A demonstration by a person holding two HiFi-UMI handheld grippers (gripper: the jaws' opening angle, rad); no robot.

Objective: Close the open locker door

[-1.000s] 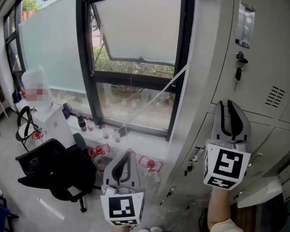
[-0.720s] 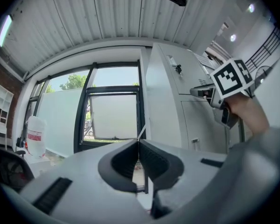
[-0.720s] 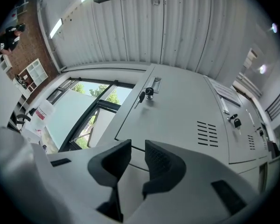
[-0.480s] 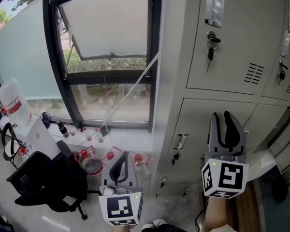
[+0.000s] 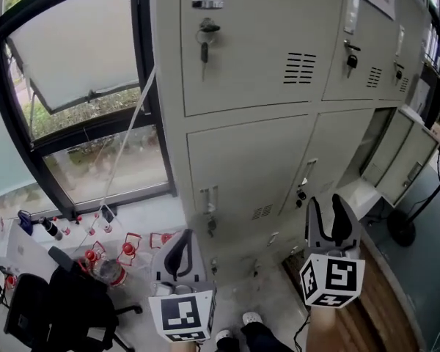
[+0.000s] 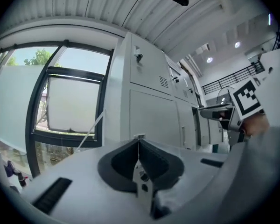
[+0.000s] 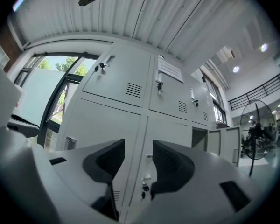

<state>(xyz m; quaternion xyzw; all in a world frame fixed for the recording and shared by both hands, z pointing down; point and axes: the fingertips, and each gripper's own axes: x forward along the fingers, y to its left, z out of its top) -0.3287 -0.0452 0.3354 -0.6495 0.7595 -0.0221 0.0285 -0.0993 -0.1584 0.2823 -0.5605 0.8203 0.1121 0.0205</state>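
A bank of grey lockers (image 5: 242, 138) fills the head view. One lower door (image 5: 409, 155) at the far right stands swung outward beside its dark opening (image 5: 372, 144); in the right gripper view the same open door (image 7: 227, 143) is off to the right. My right gripper (image 5: 326, 202) is held low in front of the lockers, well left of that door, and its jaws are opening with nothing between them (image 7: 138, 146). My left gripper (image 5: 183, 235) hangs lower left, shut and empty, its pads meeting (image 6: 138, 139).
A tall window (image 5: 81, 101) is left of the lockers. Below it are a black office chair (image 5: 59, 306) and several bottles (image 5: 125, 251) on the floor. A round stand base (image 5: 400, 229) sits near the open door. Keys hang in upper locks (image 5: 204, 39).
The head view has swung right from the window to the lockers, bringing the open door into sight. The right gripper's jaws have spread apart. The left gripper stays shut.
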